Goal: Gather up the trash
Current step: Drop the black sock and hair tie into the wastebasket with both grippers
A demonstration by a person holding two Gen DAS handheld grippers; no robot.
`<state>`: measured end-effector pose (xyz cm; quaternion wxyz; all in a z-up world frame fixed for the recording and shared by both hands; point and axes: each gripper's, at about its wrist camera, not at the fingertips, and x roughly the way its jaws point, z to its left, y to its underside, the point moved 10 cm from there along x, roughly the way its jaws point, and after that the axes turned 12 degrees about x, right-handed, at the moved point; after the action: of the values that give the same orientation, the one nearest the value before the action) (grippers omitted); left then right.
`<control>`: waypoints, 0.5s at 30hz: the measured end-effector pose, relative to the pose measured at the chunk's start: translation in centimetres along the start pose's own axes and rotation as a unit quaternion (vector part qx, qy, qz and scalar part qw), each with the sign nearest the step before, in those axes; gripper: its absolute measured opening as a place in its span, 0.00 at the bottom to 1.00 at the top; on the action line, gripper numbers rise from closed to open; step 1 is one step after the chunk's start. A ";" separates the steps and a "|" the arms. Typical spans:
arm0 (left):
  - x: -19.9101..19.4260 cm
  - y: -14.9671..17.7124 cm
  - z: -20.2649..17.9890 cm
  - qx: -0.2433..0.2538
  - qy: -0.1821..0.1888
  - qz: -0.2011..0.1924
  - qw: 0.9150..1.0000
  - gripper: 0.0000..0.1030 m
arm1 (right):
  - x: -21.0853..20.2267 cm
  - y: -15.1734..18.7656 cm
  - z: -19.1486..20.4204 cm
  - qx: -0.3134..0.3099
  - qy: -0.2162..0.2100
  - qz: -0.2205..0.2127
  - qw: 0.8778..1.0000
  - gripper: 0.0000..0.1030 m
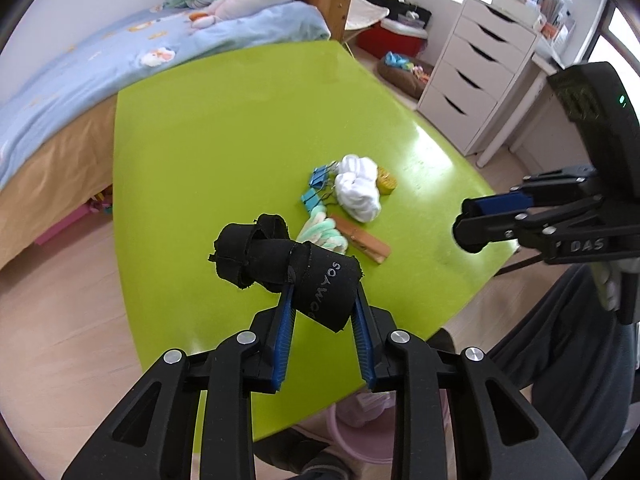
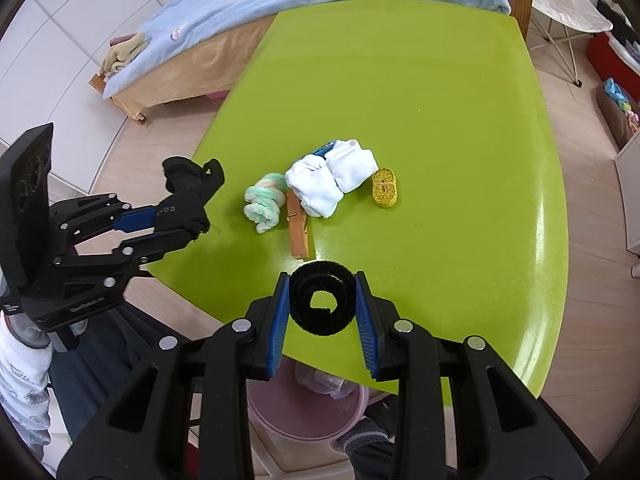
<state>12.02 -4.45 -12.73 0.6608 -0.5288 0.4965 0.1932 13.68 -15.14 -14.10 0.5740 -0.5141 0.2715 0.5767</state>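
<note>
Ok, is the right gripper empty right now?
No, the right gripper is clamped on a coiled black strap, held above the green table.

You have two grippers in view: the left [image 1: 324, 300] holds one black strap [image 1: 288, 268], the right [image 2: 322, 308] one black hook-and-loop coil [image 2: 322, 304]. On the one green table [image 1: 208, 152] count two blue binder clips [image 1: 316, 188] (only one peeks out in the right view), one white cloth [image 2: 332, 184], one yellow tape roll [image 2: 385, 188], one wooden peg [image 2: 299, 232], one pastel twist [image 2: 264, 204]. Below: one pink bin [image 2: 312, 416].
</note>
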 end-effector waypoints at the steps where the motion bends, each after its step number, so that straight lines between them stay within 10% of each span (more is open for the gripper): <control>1: -0.4 0.1 -0.2 -0.003 -0.001 -0.002 1.000 0.26 | -0.4 0.2 0.2 -0.002 -0.002 -0.004 1.000 0.30; 15: -5.4 2.7 -5.7 0.003 -0.008 -0.038 0.999 0.26 | -6.1 5.6 3.1 -0.046 -0.003 -0.060 0.997 0.30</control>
<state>5.01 -7.05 -9.12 0.6729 -0.5437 0.4714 0.1712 6.42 -15.80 -9.15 0.5840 -0.5536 0.2112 0.5549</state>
